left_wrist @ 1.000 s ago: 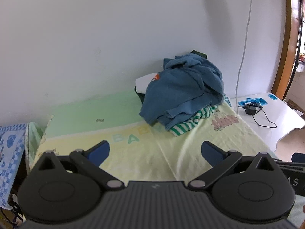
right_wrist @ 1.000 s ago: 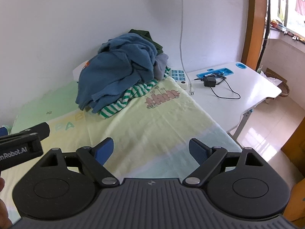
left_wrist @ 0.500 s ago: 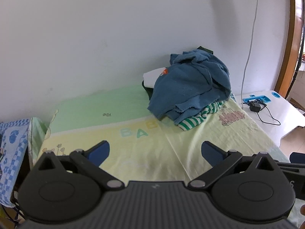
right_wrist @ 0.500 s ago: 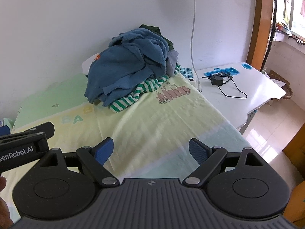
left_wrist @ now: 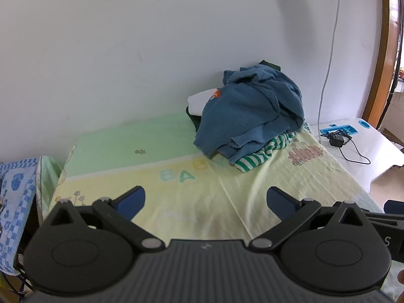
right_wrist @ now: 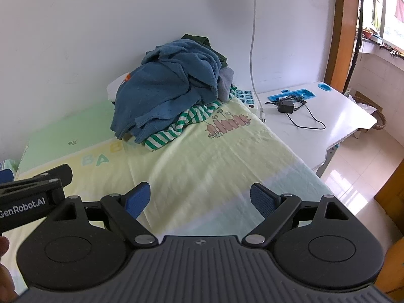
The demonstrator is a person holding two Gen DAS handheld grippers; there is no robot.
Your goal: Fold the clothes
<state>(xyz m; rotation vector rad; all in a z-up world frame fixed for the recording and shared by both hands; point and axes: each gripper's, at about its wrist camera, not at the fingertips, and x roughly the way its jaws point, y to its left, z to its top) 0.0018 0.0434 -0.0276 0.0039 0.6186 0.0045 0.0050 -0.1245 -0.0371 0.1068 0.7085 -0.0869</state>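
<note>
The blue garment (left_wrist: 250, 116) hides most of the striped garment (left_wrist: 255, 159), white item (left_wrist: 199, 99) and dark green cloth (right_wrist: 195, 38) beneath. The desk (right_wrist: 341, 116) is cut off far right.

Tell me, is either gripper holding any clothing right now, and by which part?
Nothing is held. The left gripper and right gripper are both open and empty above the sheet, short of the clothes pile.

Clothes pile (left_wrist: 252, 116): crumpled blue terry garment (right_wrist: 169, 85) on top, green-white striped garment (right_wrist: 181, 128) protruding beneath at 6 o'clock. Unfolded, heaped against wall at bed's 1 o'clock.
</note>
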